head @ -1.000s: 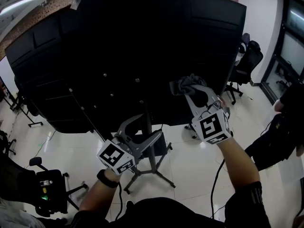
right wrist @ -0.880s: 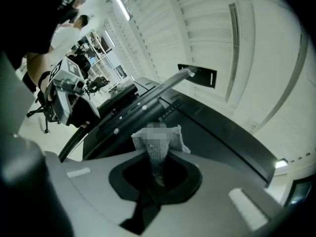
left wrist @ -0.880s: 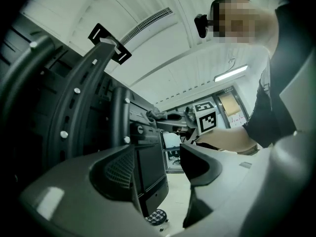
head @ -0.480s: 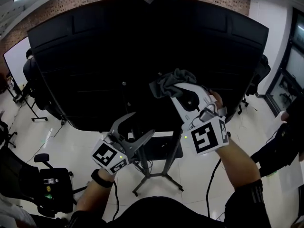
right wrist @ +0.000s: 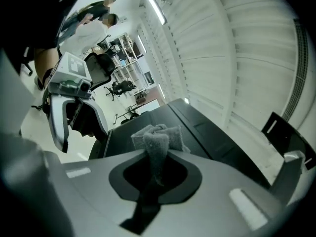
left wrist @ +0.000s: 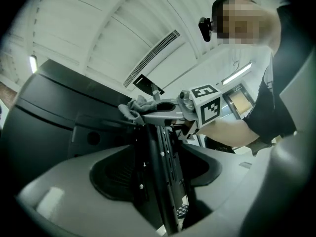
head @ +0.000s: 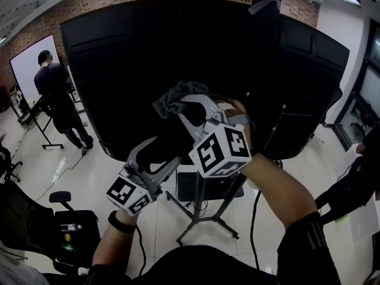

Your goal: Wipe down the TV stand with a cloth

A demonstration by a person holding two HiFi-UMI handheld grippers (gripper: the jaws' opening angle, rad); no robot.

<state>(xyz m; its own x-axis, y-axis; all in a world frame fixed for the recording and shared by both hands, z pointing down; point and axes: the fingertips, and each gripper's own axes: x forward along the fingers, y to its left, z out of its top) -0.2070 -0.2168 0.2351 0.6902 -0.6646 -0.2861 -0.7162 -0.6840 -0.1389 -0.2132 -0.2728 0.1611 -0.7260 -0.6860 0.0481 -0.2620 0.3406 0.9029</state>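
Observation:
The big black back of the TV point(head: 178, 52) fills the head view, carried on a black wheeled stand point(head: 202, 203). My right gripper point(head: 185, 103) is shut on a bunched grey cloth point(head: 178, 95), held up against the TV's back above the stand's column. The right gripper view shows the cloth point(right wrist: 158, 137) pinched between the jaws. My left gripper point(head: 159, 152) is lower and to the left, open and holding nothing. In the left gripper view the stand's column point(left wrist: 160, 167) runs between the spread jaws, and the cloth point(left wrist: 136, 107) shows above.
A person point(head: 56, 94) stands at the left by a whiteboard point(head: 27, 61). An office chair point(head: 68, 227) sits at the lower left. A second person point(head: 356, 180) is at the right edge. A cable point(head: 256, 218) trails on the tiled floor by the stand's legs.
My right gripper has carried the cloth leftward across the TV's back. The left gripper stays low and open. The head view has swung, bringing the person at the left into sight.

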